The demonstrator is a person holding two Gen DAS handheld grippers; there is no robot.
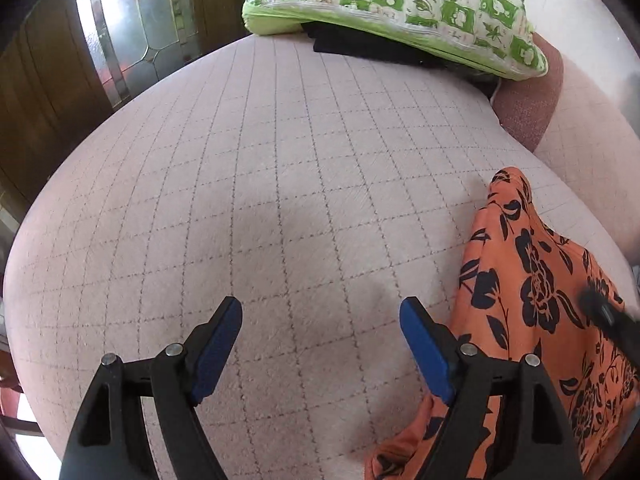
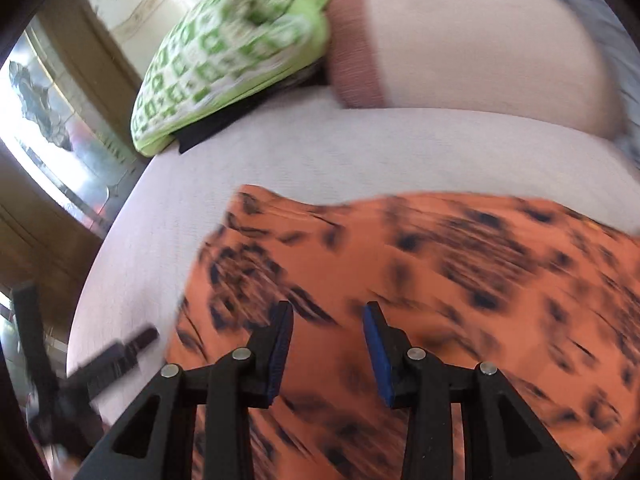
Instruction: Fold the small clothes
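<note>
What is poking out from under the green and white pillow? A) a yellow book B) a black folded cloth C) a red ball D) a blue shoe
B: a black folded cloth shows under the edge of the green and white pillow at the far end of the pink quilted bed cover.

— What did the room look like?
— A pale pink quilted sofa seat [image 1: 280,200] filled most of it, stitched in a grid of squares. A green-and-white patterned pillow [image 1: 400,8] lay at its far edge, over something dark.
— And behind?
— Brown wooden panelling [image 1: 48,92], with a leaded glass pane [image 1: 136,20] letting in bright daylight. At the far right corner stood a padded armrest [image 2: 460,40] with a reddish-brown band.
</note>
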